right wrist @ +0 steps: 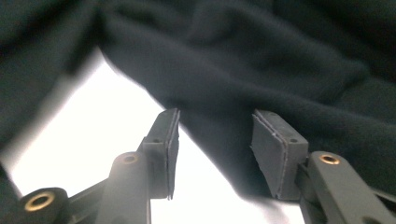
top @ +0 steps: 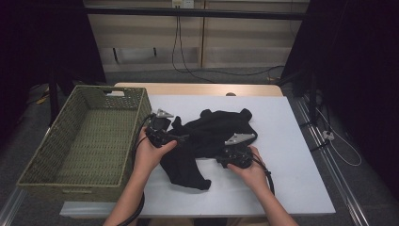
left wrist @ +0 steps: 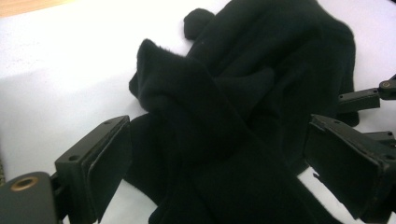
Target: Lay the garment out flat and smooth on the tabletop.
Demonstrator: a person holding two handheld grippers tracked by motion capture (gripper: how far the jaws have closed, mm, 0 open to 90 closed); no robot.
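With the black garment (top: 207, 141) bunched mid-table, at three o'clock from the woven basket (top: 89, 136), bring your half-open right gripper (right wrist: 212, 140) onto the cloth edge between its jaws while your left gripper (left wrist: 219, 158) stays wide apart.

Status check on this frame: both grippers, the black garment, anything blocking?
Left gripper open wide, black garment between its jaws. Right gripper open at the garment's edge, no grip. Green woven basket stands at the left, apart from the garment.
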